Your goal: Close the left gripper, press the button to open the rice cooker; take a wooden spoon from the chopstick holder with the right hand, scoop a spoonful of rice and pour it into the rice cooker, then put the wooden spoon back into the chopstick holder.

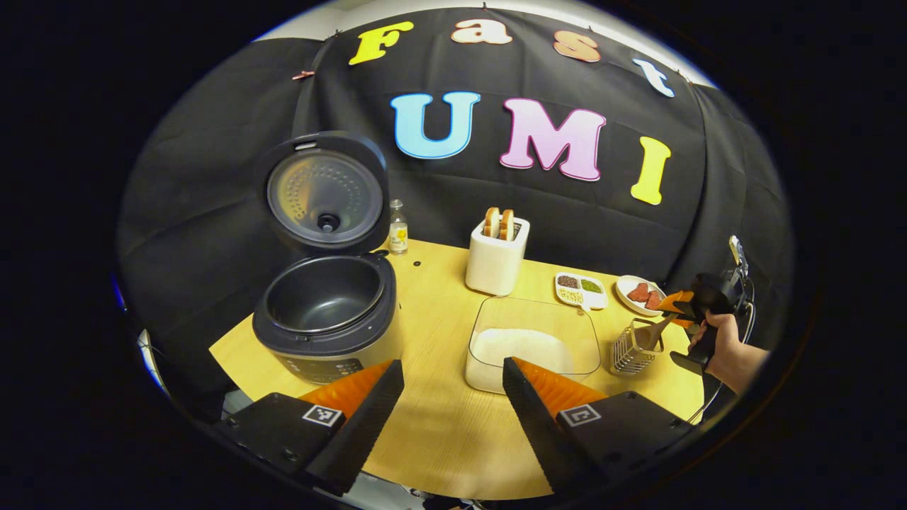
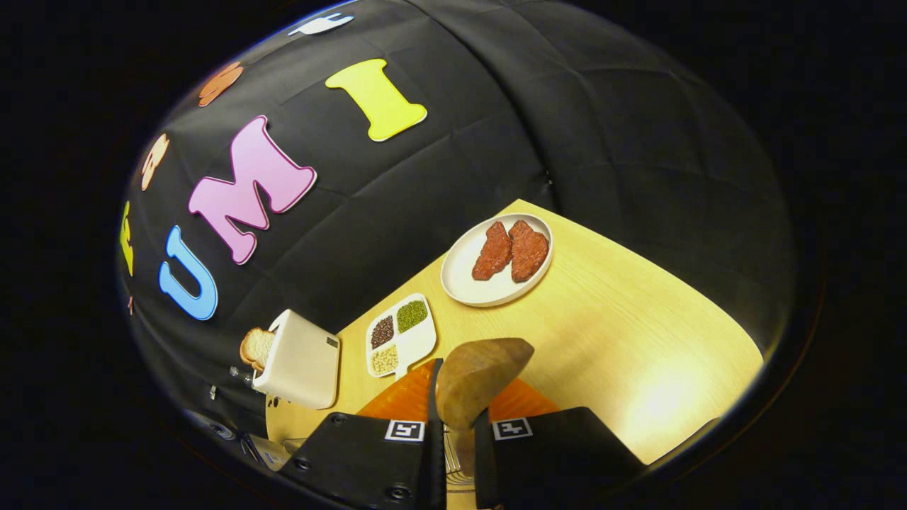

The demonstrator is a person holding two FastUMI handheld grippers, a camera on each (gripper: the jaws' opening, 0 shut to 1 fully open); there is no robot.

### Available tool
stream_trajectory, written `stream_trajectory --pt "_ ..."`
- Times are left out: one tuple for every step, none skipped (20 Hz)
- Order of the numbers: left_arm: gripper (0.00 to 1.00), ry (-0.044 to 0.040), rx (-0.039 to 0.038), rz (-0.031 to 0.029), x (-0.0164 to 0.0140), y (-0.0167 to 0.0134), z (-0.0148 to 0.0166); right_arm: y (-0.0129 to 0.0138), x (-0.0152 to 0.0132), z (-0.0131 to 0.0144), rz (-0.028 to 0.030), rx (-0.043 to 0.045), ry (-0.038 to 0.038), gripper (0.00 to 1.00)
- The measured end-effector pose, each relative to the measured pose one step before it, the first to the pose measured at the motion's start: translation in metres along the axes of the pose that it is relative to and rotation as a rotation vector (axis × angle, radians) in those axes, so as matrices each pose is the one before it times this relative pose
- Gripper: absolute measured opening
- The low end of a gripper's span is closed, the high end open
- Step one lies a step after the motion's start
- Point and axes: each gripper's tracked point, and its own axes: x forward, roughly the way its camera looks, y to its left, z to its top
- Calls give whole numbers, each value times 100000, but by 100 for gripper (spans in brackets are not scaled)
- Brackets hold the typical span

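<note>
The rice cooker [image 1: 326, 312] stands at the table's left with its lid [image 1: 327, 191] swung up and the dark inner pot bare. My left gripper [image 1: 453, 386] hangs open just in front of it, holding nothing. A glass dish of white rice [image 1: 531, 343] sits right of the cooker. Beside the dish is the wire chopstick holder [image 1: 635, 348]. The wooden spoon [image 1: 657, 329] leans out of it toward my right gripper [image 1: 682, 309], which a hand [image 1: 723, 348] holds. In the right gripper view my right gripper [image 2: 459, 411] is shut on the wooden spoon [image 2: 478, 379] just below its bowl.
A white toaster [image 1: 496, 258] with bread stands mid-table, a small bottle [image 1: 398, 228] behind the cooker. A divided dish of beans [image 2: 400, 334] and a plate of red meat [image 2: 496, 258] lie at the back right. Bare wood [image 2: 638, 319] stretches right of the plate.
</note>
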Motion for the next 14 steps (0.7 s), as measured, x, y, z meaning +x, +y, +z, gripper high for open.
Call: stream_trajectory --pt "95 -422 -219 -1028 101 -55 186 679 -764 927 1116 -2500 -2678 20" --pt "95 -480 -595 -928 113 115 81 801 -704 747 837 -2668 -3049 20" --pt "95 -489 -693 -578 29 269 207 627 -747 1033 785 -2478 -3324 20" --pt "96 -1019 -566 -818 55 374 176 988 -716 906 1178 -2203 -3490 20" --pt "96 -1008 159 -1529 10 389 199 958 -685 898 1023 -1915 -2952 20" --pt "95 -1084 996 -538 -49 692 250 934 -814 506 802 -1944 -2012 20" --pt "96 -850 907 -86 -12 1078 131 1065 -643 434 1312 -1046 -1178 20" --pt "96 -433 584 -193 -85 1066 61 1251 -715 177 2070 -152 -464 19" --pt "96 -363 393 262 -156 1191 -32 1267 -658 52 1895 -168 28 19" --pt "96 -313 -62 312 -120 1208 -5 1150 -575 -224 1915 -511 212 19" --pt "96 -181 -290 296 -141 1129 -161 1267 -497 -211 1903 -858 165 20" --pt "96 -268 -598 453 -184 1075 -46 1280 -429 -56 1809 -944 65 19" --pt "96 -466 -874 713 -255 1019 -158 1393 -375 -121 2082 -836 -23 20" --pt "96 -760 -775 1145 -221 1118 28 1449 -308 -123 2342 -338 -61 19"
